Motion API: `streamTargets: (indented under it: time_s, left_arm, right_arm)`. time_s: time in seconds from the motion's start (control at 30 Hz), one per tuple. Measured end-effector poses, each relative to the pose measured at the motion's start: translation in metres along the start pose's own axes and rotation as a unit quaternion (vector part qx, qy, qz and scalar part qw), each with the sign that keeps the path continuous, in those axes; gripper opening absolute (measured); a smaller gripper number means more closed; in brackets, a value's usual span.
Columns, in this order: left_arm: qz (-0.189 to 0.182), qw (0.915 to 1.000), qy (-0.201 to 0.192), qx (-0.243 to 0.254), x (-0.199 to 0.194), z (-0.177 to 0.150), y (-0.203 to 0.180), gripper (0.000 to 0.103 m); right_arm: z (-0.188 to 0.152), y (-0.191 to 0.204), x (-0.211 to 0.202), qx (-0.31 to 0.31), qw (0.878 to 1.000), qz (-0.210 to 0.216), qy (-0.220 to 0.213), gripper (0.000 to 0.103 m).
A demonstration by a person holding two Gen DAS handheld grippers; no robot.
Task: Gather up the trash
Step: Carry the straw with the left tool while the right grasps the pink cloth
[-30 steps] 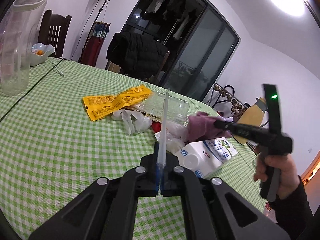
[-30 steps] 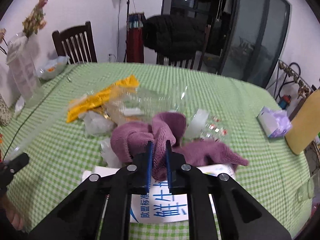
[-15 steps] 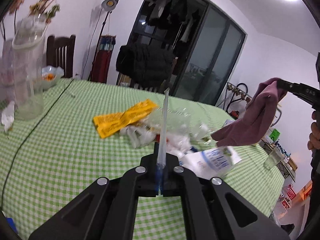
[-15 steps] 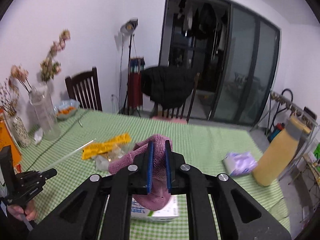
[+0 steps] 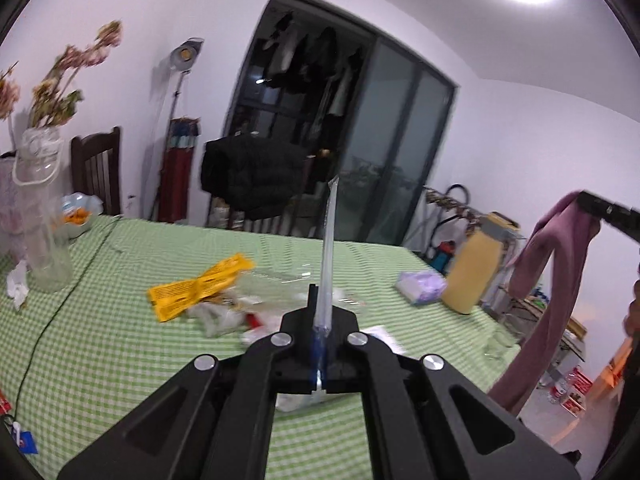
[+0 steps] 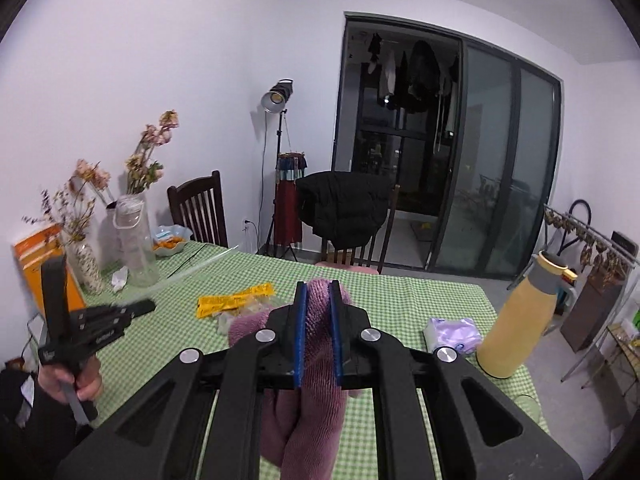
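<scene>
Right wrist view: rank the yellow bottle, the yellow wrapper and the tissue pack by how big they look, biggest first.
1. Yellow bottle, clearly the largest.
2. Yellow wrapper and tissue pack look about alike; the wrapper is longer and thinner, but it lies farther from the camera, so I won't rank them.

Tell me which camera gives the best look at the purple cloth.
The left wrist view: the purple cloth hangs at full length from the right gripper. The right wrist view shows only the bunched part pinched between the jaws and the folds below them.
</scene>
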State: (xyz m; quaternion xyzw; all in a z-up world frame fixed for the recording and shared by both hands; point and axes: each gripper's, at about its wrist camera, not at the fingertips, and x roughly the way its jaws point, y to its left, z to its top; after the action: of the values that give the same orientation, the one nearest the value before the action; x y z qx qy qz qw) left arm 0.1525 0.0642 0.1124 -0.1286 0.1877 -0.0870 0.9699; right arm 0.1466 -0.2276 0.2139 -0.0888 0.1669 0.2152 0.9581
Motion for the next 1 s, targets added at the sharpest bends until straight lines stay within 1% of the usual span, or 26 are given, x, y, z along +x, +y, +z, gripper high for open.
streamTargets:
  time_s: [0.07, 0.2, 0.27, 0.33, 0.4, 0.47, 0.57, 0.6, 0.7, 0.87, 0.9, 0.97, 1.0]
  left_arm:
    - [-0.016, 0.9998, -0.001, 0.010, -0.004, -0.001, -0.017, 0.000]
    - [-0.044, 0.9984, 0.009, 0.035, -0.005, -0.011, -0.055, 0.000]
    - [-0.060, 0.9973, 0.017, 0.040, -0.005, -0.022, -0.071, 0.000]
    - [-0.086, 0.9948, 0.026, 0.050, -0.006, -0.038, -0.092, 0.000]
    - [-0.112, 0.9912, 0.040, 0.058, -0.004, -0.052, -0.114, 0.000]
    - [-0.127, 0.9886, 0.050, 0.064, -0.002, -0.062, -0.130, 0.000]
    - [-0.158, 0.9818, 0.072, 0.078, 0.004, -0.079, -0.163, 0.000]
    - [-0.171, 0.9782, 0.082, 0.086, 0.008, -0.086, -0.178, 0.000]
    - [-0.191, 0.9700, 0.104, 0.108, 0.016, -0.105, -0.208, 0.000]
    - [-0.223, 0.9517, 0.157, 0.141, 0.037, -0.146, -0.262, 0.000]
    - [-0.229, 0.9470, 0.170, 0.148, 0.043, -0.156, -0.275, 0.000]
    - [-0.235, 0.9408, 0.188, 0.156, 0.052, -0.172, -0.292, 0.000]
    - [-0.240, 0.9357, 0.203, 0.160, 0.057, -0.184, -0.304, 0.000]
  right_arm:
    - [-0.009, 0.000, -0.014, -0.010, 1.000, -0.001, -0.002, 0.011]
    - [-0.030, -0.008, -0.043, -0.022, 1.000, -0.013, -0.008, 0.011]
    - [-0.042, -0.015, -0.057, -0.018, 1.000, -0.018, -0.012, 0.011]
    - [-0.052, -0.023, -0.069, -0.013, 1.000, -0.024, -0.012, 0.011]
    - [-0.064, -0.036, -0.081, -0.001, 0.999, -0.034, -0.008, 0.011]
    - [-0.077, -0.052, -0.092, 0.013, 0.999, -0.048, -0.001, 0.011]
    - [-0.098, -0.073, -0.109, 0.029, 0.997, -0.070, 0.014, 0.011]
    - [-0.104, -0.077, -0.114, 0.032, 0.996, -0.076, 0.018, 0.011]
    - [-0.128, -0.096, -0.130, 0.044, 0.994, -0.100, 0.034, 0.011]
    - [-0.168, -0.124, -0.159, 0.066, 0.985, -0.148, 0.057, 0.011]
    - [-0.178, -0.132, -0.165, 0.075, 0.982, -0.158, 0.067, 0.011]
    - [-0.202, -0.148, -0.173, 0.090, 0.976, -0.176, 0.090, 0.011]
    - [-0.212, -0.155, -0.174, 0.095, 0.974, -0.181, 0.101, 0.011]
